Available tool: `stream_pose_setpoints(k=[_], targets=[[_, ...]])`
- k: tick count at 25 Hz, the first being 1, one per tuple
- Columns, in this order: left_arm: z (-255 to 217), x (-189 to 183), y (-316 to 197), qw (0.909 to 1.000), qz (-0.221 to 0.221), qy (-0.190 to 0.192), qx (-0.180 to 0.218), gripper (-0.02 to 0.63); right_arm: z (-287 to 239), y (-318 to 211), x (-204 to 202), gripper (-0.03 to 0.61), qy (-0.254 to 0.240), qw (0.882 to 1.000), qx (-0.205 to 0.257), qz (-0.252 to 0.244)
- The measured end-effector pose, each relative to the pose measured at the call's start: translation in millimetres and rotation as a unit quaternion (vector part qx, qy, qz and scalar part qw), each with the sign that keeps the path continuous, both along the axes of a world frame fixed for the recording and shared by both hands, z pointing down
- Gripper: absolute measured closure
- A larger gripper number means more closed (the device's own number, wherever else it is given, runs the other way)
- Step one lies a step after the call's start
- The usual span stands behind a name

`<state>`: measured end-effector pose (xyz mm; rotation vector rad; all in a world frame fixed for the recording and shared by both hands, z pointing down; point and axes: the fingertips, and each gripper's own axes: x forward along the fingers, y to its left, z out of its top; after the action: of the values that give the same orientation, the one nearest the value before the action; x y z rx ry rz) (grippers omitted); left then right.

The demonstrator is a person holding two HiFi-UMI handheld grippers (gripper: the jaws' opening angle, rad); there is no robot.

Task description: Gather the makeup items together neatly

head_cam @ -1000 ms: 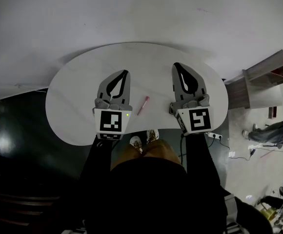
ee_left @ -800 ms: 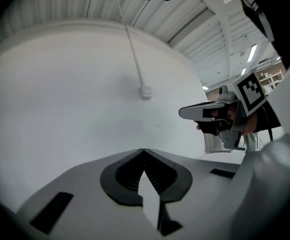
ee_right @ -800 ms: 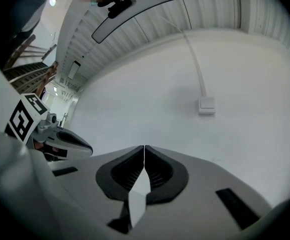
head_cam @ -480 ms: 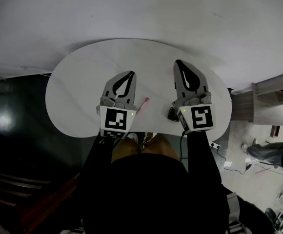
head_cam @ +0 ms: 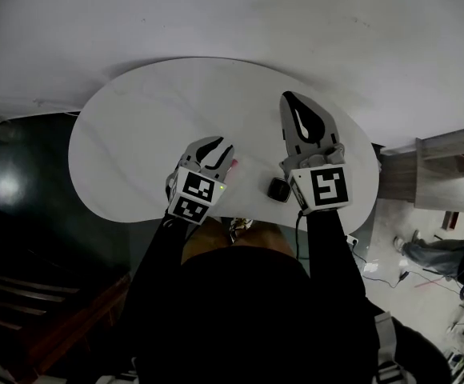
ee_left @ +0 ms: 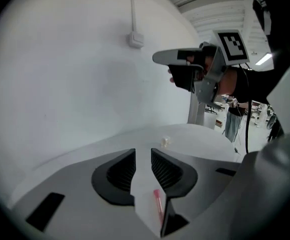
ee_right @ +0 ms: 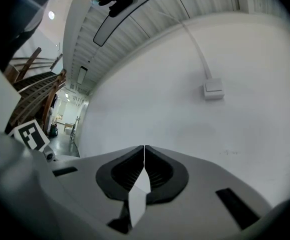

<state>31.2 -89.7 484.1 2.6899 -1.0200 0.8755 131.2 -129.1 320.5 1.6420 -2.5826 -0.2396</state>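
Looks light and stiff, this thin pink tube (ee_left: 157, 204). Smooth and round too, so likely to roll or slip away. Best to pinch it across the middle, not at a tip, and softly, as a hard squeeze might crack it. Lying flat on the white worktop (head_cam: 128, 134), near the front edge, right under the left gripper (ee_left: 143, 156). Close by the inner side of one of the fingers (ee_left: 172, 171), but not pressed by either. Opening just now, with only a narrow gap so far. Right gripper (ee_right: 144, 149) up over the worktop and aimed at the wall, pressed together with nothing between. Just beside it, by the front edge, a small dark case (head_cam: 278, 189), near the tube but not touching it. Farther out on the worktop, a tiny clear bit (ee_left: 165, 142), too small to tell what.
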Motion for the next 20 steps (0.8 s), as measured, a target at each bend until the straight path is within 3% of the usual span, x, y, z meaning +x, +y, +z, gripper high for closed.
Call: stream_pose_setpoints(k=[8,20], targets=[[82.3,-4.3,31.6,0.9896,0.014,-0.079,-0.12,0.508,2.8,-2.9,1.0,0.551,-0.011,1.0,0.005,-0.017],[142.0,-4.5,56.6,0.9678,0.041,-0.146,-0.201,0.508,18.1,-4.2,6.9,0.551,0.001,1.0,-0.024,-0.014]])
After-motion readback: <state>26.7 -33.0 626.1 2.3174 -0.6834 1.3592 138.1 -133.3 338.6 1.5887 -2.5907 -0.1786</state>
